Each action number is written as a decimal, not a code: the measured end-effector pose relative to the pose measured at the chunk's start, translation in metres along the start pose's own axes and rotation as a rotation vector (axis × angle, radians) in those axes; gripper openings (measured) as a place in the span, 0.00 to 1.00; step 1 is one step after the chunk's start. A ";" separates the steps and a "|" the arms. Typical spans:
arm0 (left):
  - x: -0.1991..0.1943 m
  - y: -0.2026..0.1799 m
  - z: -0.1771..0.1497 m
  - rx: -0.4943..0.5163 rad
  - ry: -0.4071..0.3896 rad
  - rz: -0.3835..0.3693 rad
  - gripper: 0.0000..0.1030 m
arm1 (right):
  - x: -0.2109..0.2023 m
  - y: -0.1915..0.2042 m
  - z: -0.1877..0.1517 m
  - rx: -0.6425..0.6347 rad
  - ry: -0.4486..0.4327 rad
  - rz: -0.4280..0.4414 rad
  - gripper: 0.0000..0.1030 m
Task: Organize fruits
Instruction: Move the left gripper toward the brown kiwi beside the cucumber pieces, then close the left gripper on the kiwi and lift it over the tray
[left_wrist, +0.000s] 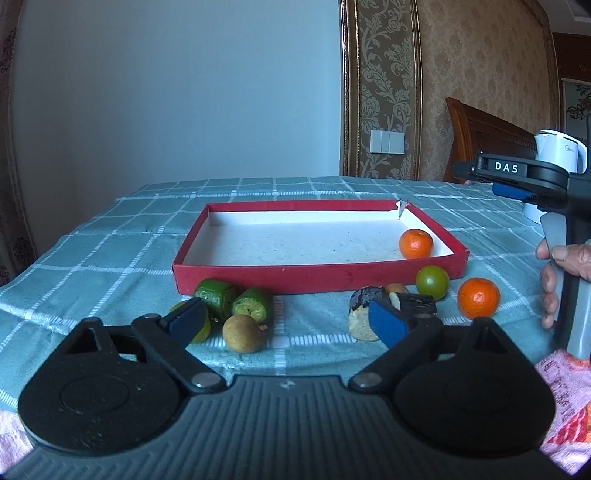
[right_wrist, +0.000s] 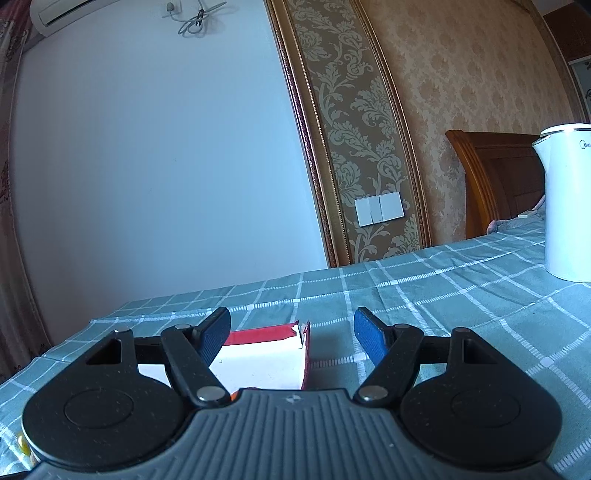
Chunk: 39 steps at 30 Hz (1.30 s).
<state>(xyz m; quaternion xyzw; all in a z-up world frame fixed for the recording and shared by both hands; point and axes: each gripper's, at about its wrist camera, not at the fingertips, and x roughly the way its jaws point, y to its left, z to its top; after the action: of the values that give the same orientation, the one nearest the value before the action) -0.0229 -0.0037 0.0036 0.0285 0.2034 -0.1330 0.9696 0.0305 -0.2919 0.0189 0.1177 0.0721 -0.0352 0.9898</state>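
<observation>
- 1 orange lies in the red tray, at its right end; in the left wrist view every other fruit sits on the cloth in front of the tray's near wall.
- Left of centre: 2 green pieces and a brown fruit. Right of centre: 2 dark pieces, a green fruit and a second orange.
- Left tongs stand wide open and hold nothing; the brown fruit lies in the gap, nearer the left pad, touching neither as far as I can tell. A yellow-green fruit is half hidden behind that left pad.
- Likely step: pick the brown fruit. To do it well, centre the gap on it, come low so the pads meet its widest part, close gently since it is round and may roll, then lift clear of the tray wall before setting it inside.
- Right tongs show at the right edge, held by a hand, above the tray's right side.
- Right wrist view: right tongs are open with nothing between the pads; the tray's torn far corner shows through the gap at lower centre, below them.
- 1 white kettle stands at the right edge, well apart.
</observation>
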 end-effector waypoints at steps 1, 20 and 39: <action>0.003 0.001 0.000 -0.007 0.013 -0.007 0.80 | 0.000 0.000 0.000 0.000 0.000 0.000 0.71; 0.015 0.015 -0.005 -0.045 0.064 0.052 0.47 | 0.002 0.002 -0.002 0.000 0.011 0.005 0.71; 0.035 0.017 0.003 -0.079 0.191 0.099 0.26 | 0.004 0.001 -0.003 -0.011 0.001 -0.002 0.71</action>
<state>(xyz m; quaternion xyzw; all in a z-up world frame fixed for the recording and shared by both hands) 0.0136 0.0038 -0.0073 0.0129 0.2982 -0.0734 0.9516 0.0342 -0.2900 0.0155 0.1124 0.0727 -0.0360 0.9903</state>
